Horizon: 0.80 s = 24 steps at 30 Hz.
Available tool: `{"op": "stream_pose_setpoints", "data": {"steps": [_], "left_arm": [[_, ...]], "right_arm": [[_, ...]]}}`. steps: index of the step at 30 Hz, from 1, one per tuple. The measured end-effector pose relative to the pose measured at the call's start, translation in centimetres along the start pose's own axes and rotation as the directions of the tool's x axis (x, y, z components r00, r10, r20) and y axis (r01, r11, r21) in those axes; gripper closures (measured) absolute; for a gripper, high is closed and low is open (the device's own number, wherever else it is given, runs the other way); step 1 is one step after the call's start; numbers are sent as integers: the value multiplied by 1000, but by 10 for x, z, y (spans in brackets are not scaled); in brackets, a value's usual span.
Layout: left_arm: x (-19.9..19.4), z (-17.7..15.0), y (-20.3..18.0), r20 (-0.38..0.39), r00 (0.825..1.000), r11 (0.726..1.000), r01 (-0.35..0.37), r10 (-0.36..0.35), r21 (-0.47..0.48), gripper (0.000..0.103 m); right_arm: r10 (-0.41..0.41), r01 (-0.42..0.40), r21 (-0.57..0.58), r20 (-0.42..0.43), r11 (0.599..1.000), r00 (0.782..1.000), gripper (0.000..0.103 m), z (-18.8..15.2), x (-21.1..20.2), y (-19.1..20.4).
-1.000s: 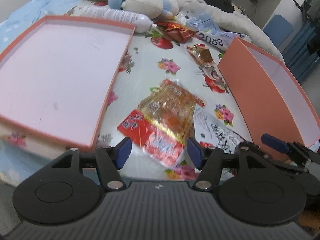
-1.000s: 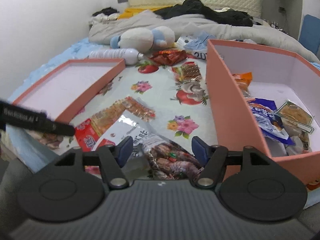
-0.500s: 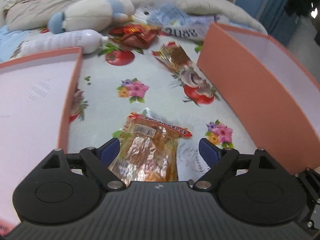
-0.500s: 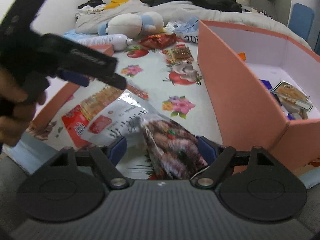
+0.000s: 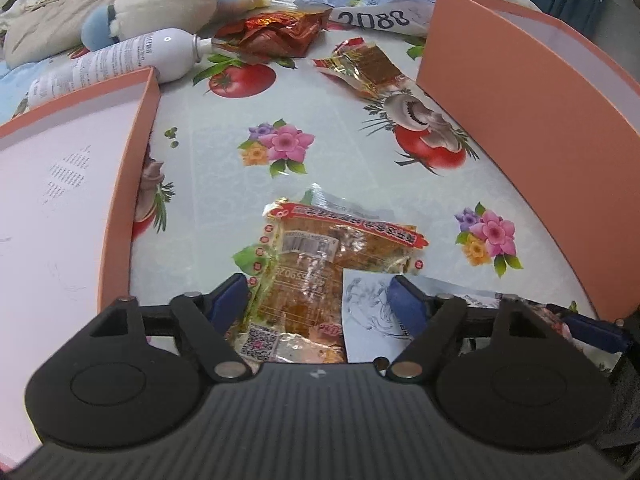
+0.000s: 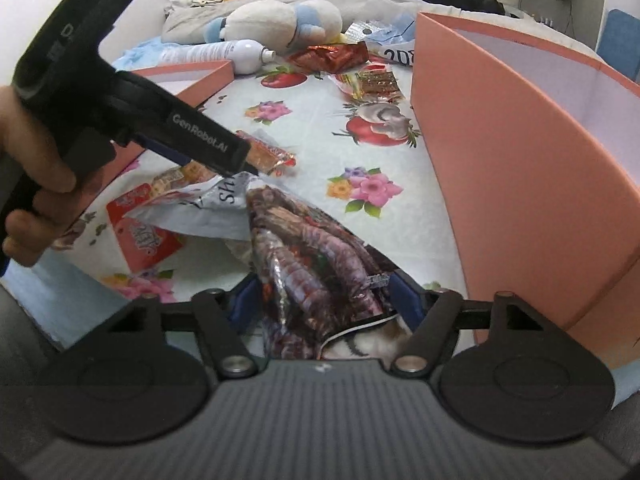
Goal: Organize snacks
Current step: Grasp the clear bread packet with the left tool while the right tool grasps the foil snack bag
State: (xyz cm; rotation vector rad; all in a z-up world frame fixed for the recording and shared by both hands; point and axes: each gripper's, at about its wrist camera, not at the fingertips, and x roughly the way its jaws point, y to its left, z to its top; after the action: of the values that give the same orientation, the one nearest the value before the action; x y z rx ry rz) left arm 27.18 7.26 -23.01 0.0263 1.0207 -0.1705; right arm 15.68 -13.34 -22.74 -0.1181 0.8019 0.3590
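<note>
The black left gripper (image 6: pixel 248 160), marked "GenRobot.AI", has just been closing around a clear orange snack packet (image 5: pixel 320 264); grip unclear. At six o'clock, the right gripper (image 6: pixel 320 304) has just been closing around a glossy dark-red snack bag (image 6: pixel 304 264); grip unclear.

Left gripper (image 5: pixel 316 300) is down over the orange packet (image 5: pixel 320 276) on the tablecloth (image 5: pixel 224 184), jaws just closing in, packet between the fingers (image 5: pixel 228 298). Lid (image 5: pixel 124 184) sits at the left edge, box (image 5: pixel 520 120) at the right.
</note>
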Motion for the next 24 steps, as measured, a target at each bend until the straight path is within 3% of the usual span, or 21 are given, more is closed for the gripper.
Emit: {"op": "stream_pose_setpoints", "data": {"steps": [6,9,13,17,18,20,21,22,24], "left_arm": [[-6,-3,4,17,1000,1000,10,-10,5,49],[-9,0,16,10,999,998,41,-41,-47,64],[-11,-1,26,15,999,993,38,-37,-108,67],[-12,-2,24,19,1000,994,25,-23,-104,67],[-12,-2,21,21,1000,995,16,-14,-97,65],[-10,-1,14,6,1000,998,4,-4,-64,46],[-7,-2,11,-5,1000,999,15,-15,-41,22],[-4,-2,6,-26,999,1000,22,-23,-16,5],[0,-5,-4,-40,999,1000,-3,4,27,7]], "right_arm": [[-6,6,-27,7,1000,1000,53,4,-7,2],[-9,10,-28,5,1000,1000,58,5,-15,1],[-12,12,-17,-6,1000,1000,61,2,-27,-5],[-12,12,-2,-3,1000,1000,63,-3,-42,-11],[-13,13,2,-1,1000,1000,64,-4,-46,-12],[-21,21,2,2,1000,1000,66,-6,-51,-15],[-27,27,7,-1,1000,1000,71,-7,-53,-16],[-26,26,13,-3,1000,1000,71,-8,-53,-18],[-24,24,19,-9,1000,1000,71,-10,-53,-21]]}}
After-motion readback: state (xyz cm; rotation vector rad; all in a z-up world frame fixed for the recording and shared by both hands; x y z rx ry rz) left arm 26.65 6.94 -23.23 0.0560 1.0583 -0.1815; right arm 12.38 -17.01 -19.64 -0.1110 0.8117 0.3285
